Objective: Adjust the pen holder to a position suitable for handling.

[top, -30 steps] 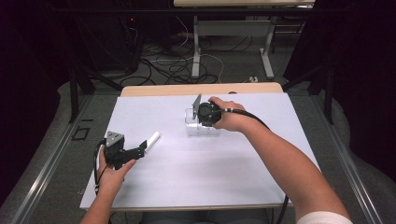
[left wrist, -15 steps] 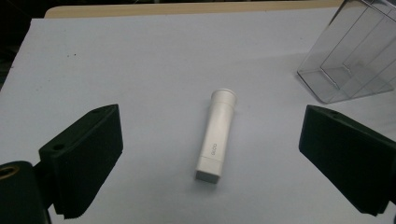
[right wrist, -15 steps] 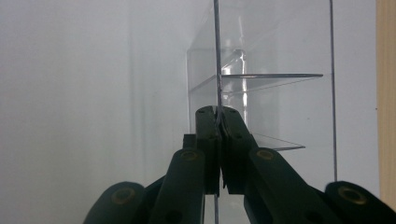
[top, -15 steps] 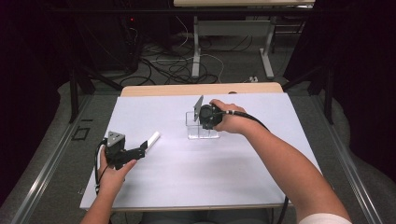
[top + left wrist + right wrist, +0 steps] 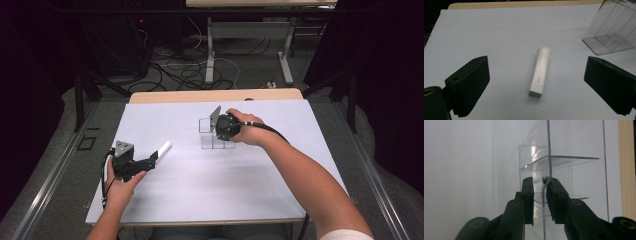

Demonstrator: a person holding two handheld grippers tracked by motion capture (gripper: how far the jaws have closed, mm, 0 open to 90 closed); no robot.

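The left hand-held gripper [image 5: 152,161] sits low over the near left part of the worktop [image 5: 200,195], and its two black jaws are spread wide apart. They hold nothing. A small white tube [image 5: 539,72] lies flat on the worktop between the jaws without touching either one. The tube is smooth plastic, round with a little lip at the far end and flat and square at the near end. It has tiny grey letters on its side, too small to read.

The right hand-held gripper [image 5: 539,185] is farther back, near the middle of the worktop. Its jaws are almost closed around a thin wall of a clear plastic box [image 5: 564,165]. One jaw is on each side of the wall, and the wall bends a little at the jaws. The box is see-through and shiny, with flat dividers that make small compartments.

The worktop is covered in a smooth white sheet, with a wooden edge [image 5: 215,95] at the back
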